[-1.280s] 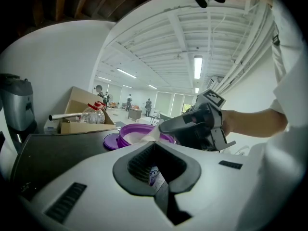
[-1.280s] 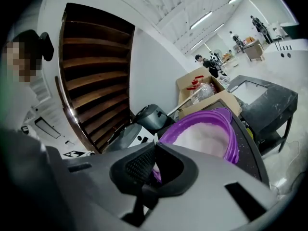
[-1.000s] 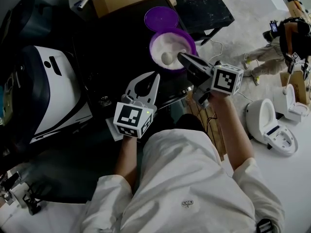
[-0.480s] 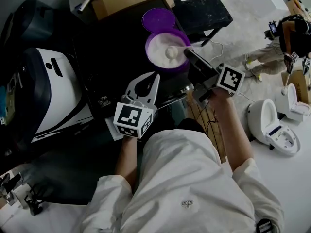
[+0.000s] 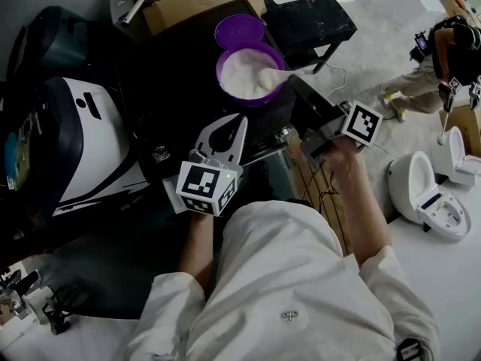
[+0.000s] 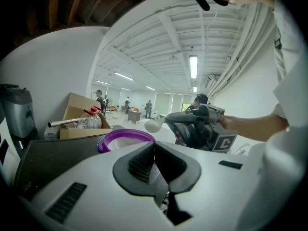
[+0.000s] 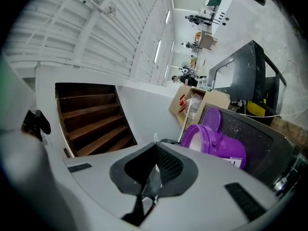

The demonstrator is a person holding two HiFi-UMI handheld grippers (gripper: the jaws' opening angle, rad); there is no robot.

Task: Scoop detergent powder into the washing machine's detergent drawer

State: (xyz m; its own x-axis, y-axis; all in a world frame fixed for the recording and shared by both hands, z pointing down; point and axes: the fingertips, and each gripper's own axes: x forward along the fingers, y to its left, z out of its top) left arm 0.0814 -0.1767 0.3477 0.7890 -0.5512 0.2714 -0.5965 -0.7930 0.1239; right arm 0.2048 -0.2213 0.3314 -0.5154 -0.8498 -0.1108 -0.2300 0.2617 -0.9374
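- Counted two grippers. Found the left gripper (image 5: 239, 122) (image 6: 154, 146) nearest, over the front edge of a dark top (image 5: 180, 89), jaws pressed together with nothing between them, well short of the tub.
- Saw the right gripper (image 5: 294, 83) (image 7: 155, 146) just beyond and to the right, clamped on the handle of one white scoop (image 5: 268, 76) (image 6: 154, 125).
- Found that scoop heaped with white powder, its bowl held above the tub's right side.
- Counted one purple tub (image 5: 219, 74) (image 7: 226, 148) standing open on the dark top, nearly full of white detergent powder (image 5: 240, 74).
- Saw one purple lid (image 5: 239, 30) (image 7: 211, 117) lying flat just behind the tub.
- Noted one white-and-dark appliance (image 5: 83, 149) at the left, beside the top.
- Farther back, made out one cardboard box (image 5: 203, 2) (image 6: 72, 112) holding a clear bottle (image 6: 89, 119) with a red cap, and one black table (image 5: 316, 13) to its right.
- On the pale floor at the right, counted two white toilet-like units (image 5: 421, 194), with another person (image 5: 443, 51) beyond them.
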